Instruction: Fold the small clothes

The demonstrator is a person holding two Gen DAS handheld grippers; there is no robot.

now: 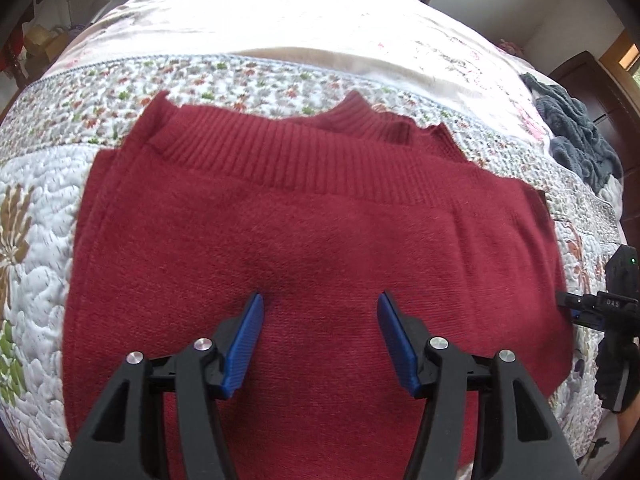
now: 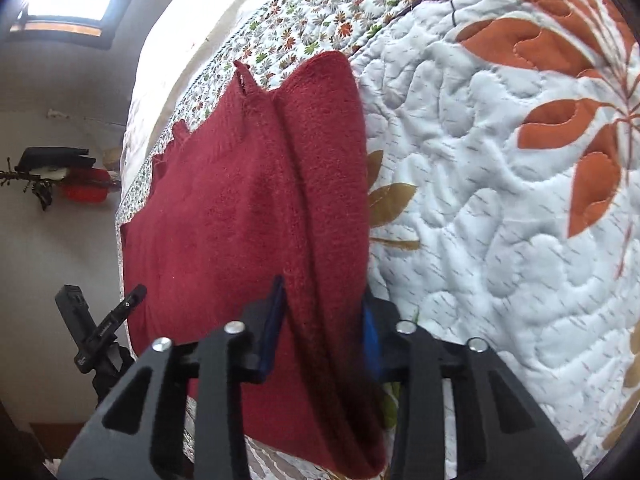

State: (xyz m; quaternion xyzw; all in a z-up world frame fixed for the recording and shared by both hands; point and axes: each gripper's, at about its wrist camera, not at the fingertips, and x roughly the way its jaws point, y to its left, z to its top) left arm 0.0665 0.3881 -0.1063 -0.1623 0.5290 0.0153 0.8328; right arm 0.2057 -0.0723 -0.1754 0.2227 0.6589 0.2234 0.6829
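Observation:
A red knitted sweater (image 1: 312, 216) lies folded on the quilted bedspread (image 1: 36, 216), with its ribbed hem and collar towards the far side. My left gripper (image 1: 320, 295) hovers open over the sweater's near middle, with nothing between its blue pads. At the right edge of the left wrist view, my right gripper (image 1: 576, 305) sits at the sweater's right side. In the right wrist view, the right gripper (image 2: 323, 286) is shut on a thick folded edge of the sweater (image 2: 248, 200). The fabric hides most of its right pad.
A heap of dark grey-blue clothes (image 1: 580, 136) lies at the far right of the bed. A cream blanket (image 1: 280, 24) covers the far side. The bed's edge (image 2: 120, 240) drops off beside the sweater, with a shelf of objects (image 2: 68, 176) beyond it.

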